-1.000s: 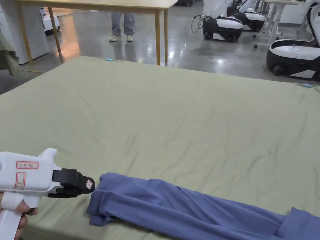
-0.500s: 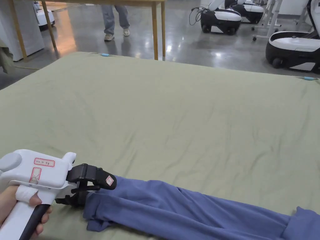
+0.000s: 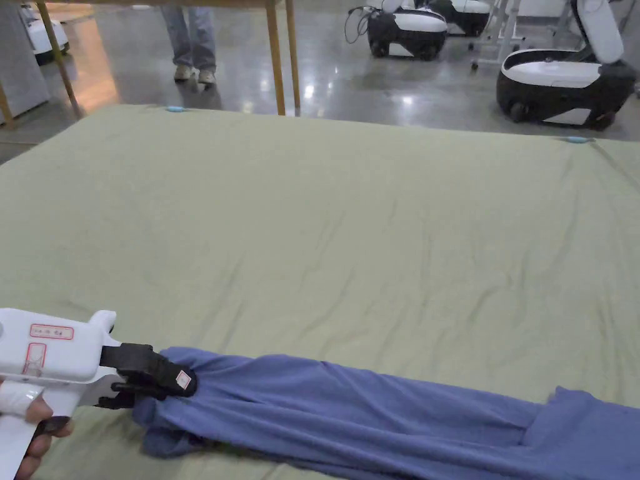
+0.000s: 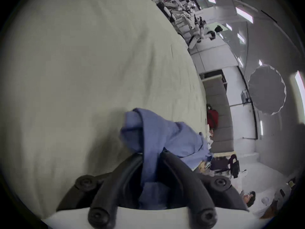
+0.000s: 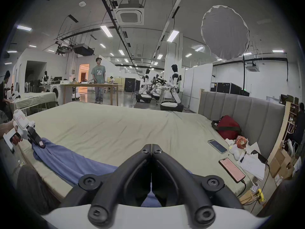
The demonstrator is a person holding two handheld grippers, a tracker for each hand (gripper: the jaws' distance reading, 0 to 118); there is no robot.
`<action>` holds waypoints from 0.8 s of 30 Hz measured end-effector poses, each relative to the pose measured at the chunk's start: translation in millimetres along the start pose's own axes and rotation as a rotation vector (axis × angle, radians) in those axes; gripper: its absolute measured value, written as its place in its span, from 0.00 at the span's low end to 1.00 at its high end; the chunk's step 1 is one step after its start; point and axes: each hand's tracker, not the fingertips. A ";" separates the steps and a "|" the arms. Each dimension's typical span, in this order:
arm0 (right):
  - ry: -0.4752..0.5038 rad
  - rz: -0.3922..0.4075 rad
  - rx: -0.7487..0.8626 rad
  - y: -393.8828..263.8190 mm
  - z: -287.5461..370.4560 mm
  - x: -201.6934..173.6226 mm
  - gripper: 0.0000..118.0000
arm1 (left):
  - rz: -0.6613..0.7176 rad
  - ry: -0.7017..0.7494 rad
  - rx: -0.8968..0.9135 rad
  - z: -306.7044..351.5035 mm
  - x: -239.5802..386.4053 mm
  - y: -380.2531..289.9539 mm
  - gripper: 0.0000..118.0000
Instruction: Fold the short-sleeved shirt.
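Note:
A blue short-sleeved shirt [image 3: 375, 419] lies bunched in a long band along the near edge of the green-sheeted bed [image 3: 350, 237]. My left gripper [image 3: 164, 382] is shut on the shirt's left end; in the left gripper view the blue cloth [image 4: 158, 133] is pinched between its black jaws [image 4: 151, 156]. The right gripper view has the shirt [image 5: 69, 161] running from the left gripper [image 5: 40, 143] to under my right gripper [image 5: 151, 147]. Its jaws are shut tip to tip, with no cloth between the tips.
Two phones [image 5: 217, 146] [image 5: 231, 169], papers and a red bag [image 5: 227, 128] lie at the bed's right end by a grey headboard [image 5: 239, 110]. Beyond the bed are a wooden table [image 3: 275, 56], a standing person [image 3: 190, 37] and wheeled robots [image 3: 556, 81].
My left gripper went from beside the shirt's left end, to open around it, to shut on it. That end is now drawn out toward the left.

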 end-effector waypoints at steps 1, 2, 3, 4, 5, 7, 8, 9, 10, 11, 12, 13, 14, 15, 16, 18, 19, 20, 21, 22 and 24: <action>0.003 0.002 0.004 1.5 0.1 0.5 0.00 | 0.005 -0.007 0.014 9.3 1.6 1.3 0.06; 0.004 0.004 0.009 2.7 0.4 0.9 0.00 | -0.011 -0.003 0.022 18.2 5.0 1.2 0.06; 0.010 0.007 0.014 4.0 0.6 1.6 0.00 | -0.025 0.008 0.025 27.6 9.5 0.7 0.05; 0.015 0.008 0.018 4.8 1.0 2.0 0.00 | -0.036 0.021 0.036 37.9 14.9 -0.7 0.05; 0.017 0.010 0.023 5.1 1.4 2.1 0.00 | -0.043 0.028 0.037 47.7 16.9 -0.3 0.05; 0.026 0.007 0.028 5.5 1.7 2.4 0.00 | -0.075 0.070 0.061 68.0 26.4 -2.1 0.05; 0.027 0.003 0.028 5.7 1.9 2.7 0.00 | -0.081 0.077 0.071 76.4 30.2 -3.4 0.05; 0.034 -0.002 0.030 5.7 2.5 3.4 0.00 | -0.085 0.082 0.081 84.3 32.9 -4.2 0.05; 0.035 -0.005 0.032 5.3 2.7 3.1 0.01 | -0.083 0.090 0.090 90.2 37.9 -5.7 0.05; 0.035 -0.008 0.032 5.0 3.3 3.3 0.01 | -0.090 0.098 0.099 92.8 44.2 -8.0 0.05; 0.041 -0.014 0.032 4.2 3.9 4.1 0.00 | -0.105 0.106 0.103 92.4 54.6 -11.4 0.05; 0.043 -0.020 0.031 3.6 3.8 4.2 0.00 | -0.125 0.101 0.096 91.5 60.5 -12.9 0.05; 0.045 -0.025 0.028 3.0 3.4 4.1 0.01 | -0.163 0.090 0.090 88.0 72.0 -16.3 0.05; 0.049 -0.029 0.024 2.2 3.0 4.4 0.01 | -0.192 0.083 0.089 82.3 84.7 -19.3 0.05; 0.050 -0.033 0.023 1.4 3.2 4.7 0.01 | -0.209 0.069 0.078 74.6 97.8 -22.6 0.05; 0.058 -0.038 0.018 0.8 3.9 4.9 0.01 | -0.253 0.065 0.060 56.3 123.0 -29.2 0.05; 0.058 -0.037 0.018 0.3 5.0 5.5 0.01 | -0.274 0.060 0.054 46.2 134.9 -32.1 0.05; 0.056 -0.036 0.019 -0.4 6.2 6.4 0.01 | -0.275 0.054 0.053 35.6 146.0 -34.5 0.05; 0.057 -0.034 0.018 -1.2 7.2 8.3 0.01 | -0.288 0.027 0.030 23.8 155.1 -38.1 0.05; 0.057 -0.036 0.016 -1.4 7.4 9.5 0.01 | -0.304 0.000 0.013 9.7 165.2 -41.0 0.05; 0.053 -0.042 0.008 -3.0 8.0 14.3 0.01 | -0.314 -0.005 -0.027 -19.7 183.3 -46.3 0.05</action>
